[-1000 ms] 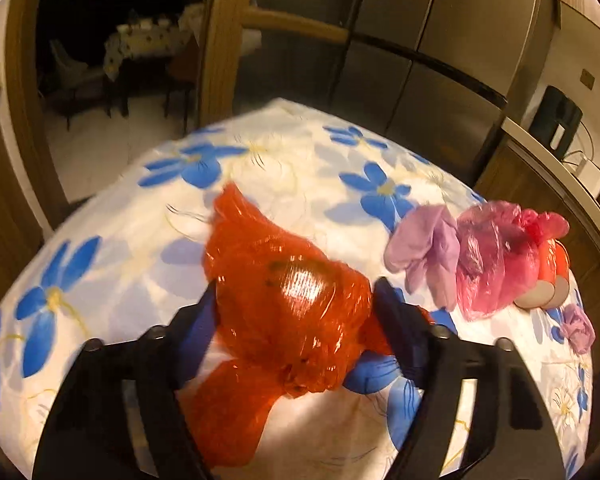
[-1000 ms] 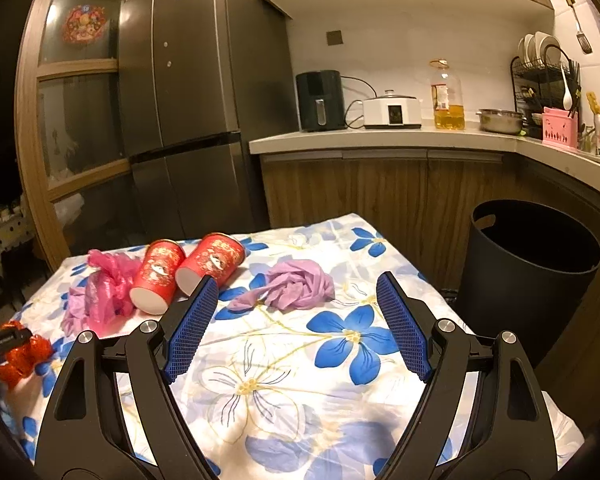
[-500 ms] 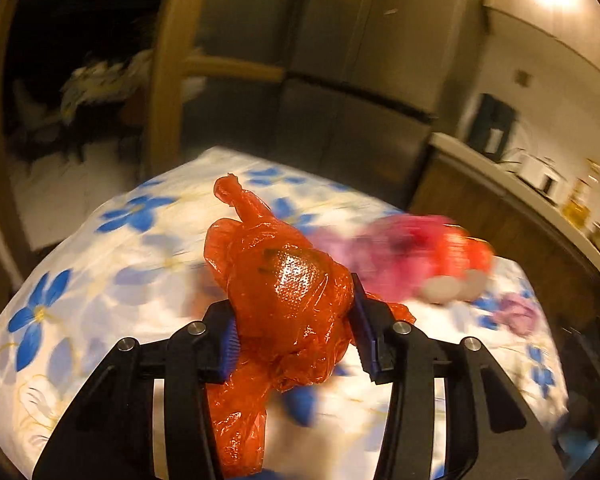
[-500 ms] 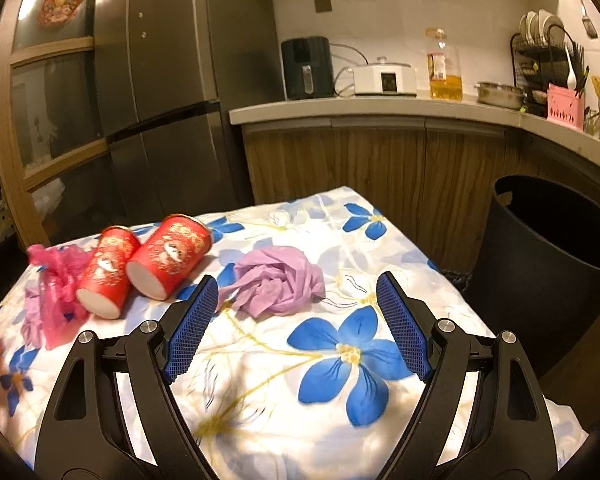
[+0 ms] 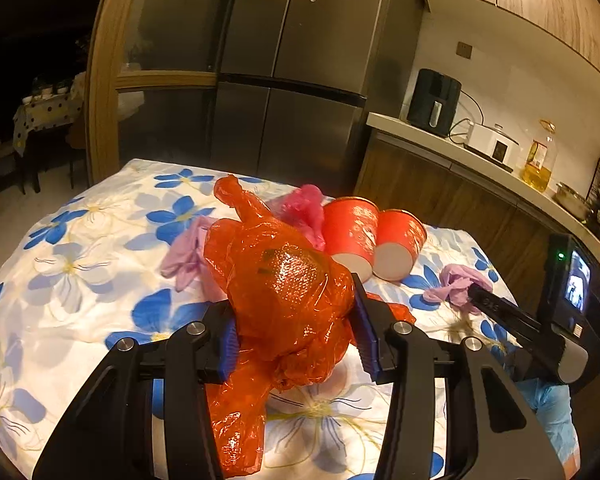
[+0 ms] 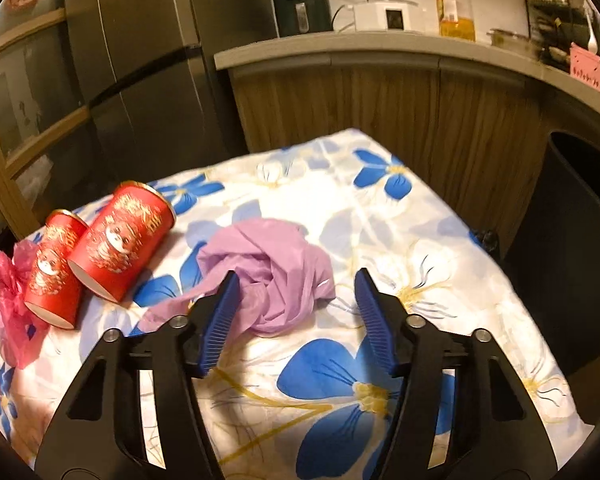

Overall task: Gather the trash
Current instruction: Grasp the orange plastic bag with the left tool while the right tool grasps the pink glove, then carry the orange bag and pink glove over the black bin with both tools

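- Kitchen at night around me: my surface (image 6: 380, 216) wears a white cloth with blue flowers, and the trash lies scattered on it.
- Nearest in my left view, my left hand-held gripper (image 5: 294, 334) is clamped on the orange bag (image 5: 284, 292); both blue pads press into its crinkled sides, and its tail hangs down between the arms.
- Nearest in my right view, my right hand-held gripper (image 6: 296, 312) has its jaws closing around the purple bag (image 6: 272, 268); the left pad touches the crumpled plastic, the right pad stands clear of it, so nothing is gripped.
- Just left of that purple bag lie two red cups (image 6: 116, 240) on their sides, touching each other, open ends toward me.
- Beyond the cups, at the cloth's left edge, sits a pink bag (image 6: 12, 280); the left view shows another pale purple bag (image 5: 184, 256) beside it.
- Right of the surface stands a black bin (image 6: 580, 240), its mouth open.
- Farther back run a wooden counter (image 6: 380, 92) and a steel fridge (image 6: 140, 60).
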`<state>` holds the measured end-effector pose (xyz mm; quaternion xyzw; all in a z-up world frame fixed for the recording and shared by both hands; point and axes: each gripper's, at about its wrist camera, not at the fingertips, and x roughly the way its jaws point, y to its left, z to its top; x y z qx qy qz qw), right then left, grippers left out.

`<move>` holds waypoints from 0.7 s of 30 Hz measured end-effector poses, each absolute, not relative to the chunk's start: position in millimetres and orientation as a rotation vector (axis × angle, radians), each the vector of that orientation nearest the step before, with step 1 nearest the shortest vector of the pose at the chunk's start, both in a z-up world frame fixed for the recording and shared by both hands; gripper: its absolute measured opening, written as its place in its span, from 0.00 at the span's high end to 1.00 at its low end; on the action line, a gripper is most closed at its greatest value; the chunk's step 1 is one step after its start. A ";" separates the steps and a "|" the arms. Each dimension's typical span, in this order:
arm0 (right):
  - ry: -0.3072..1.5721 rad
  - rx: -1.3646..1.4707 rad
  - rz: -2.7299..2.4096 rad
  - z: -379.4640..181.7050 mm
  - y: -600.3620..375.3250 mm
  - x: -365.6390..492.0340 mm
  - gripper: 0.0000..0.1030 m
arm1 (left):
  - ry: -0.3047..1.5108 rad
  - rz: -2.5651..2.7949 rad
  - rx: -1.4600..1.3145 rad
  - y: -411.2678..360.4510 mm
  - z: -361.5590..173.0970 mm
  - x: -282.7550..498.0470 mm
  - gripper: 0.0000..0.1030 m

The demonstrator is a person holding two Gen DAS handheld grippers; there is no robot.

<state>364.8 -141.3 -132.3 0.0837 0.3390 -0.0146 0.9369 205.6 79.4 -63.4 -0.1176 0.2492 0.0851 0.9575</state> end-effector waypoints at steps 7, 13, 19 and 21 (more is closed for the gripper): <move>0.719 0.185 0.026 -135.7 -139.6 367.1 0.92 | 0.508 0.166 -0.217 70.3 -63.8 207.0 0.54; 0.626 0.183 0.045 -114.3 -143.8 339.3 0.97 | 0.494 0.159 -0.196 62.1 -58.5 200.0 0.54; 0.546 0.214 0.058 -89.4 -161.0 297.6 0.98 | 0.478 0.136 -0.181 50.1 -50.1 194.1 0.54; 0.520 0.223 0.061 -81.1 -167.8 281.9 0.98 | 0.474 0.129 -0.173 43.7 -47.9 192.6 0.54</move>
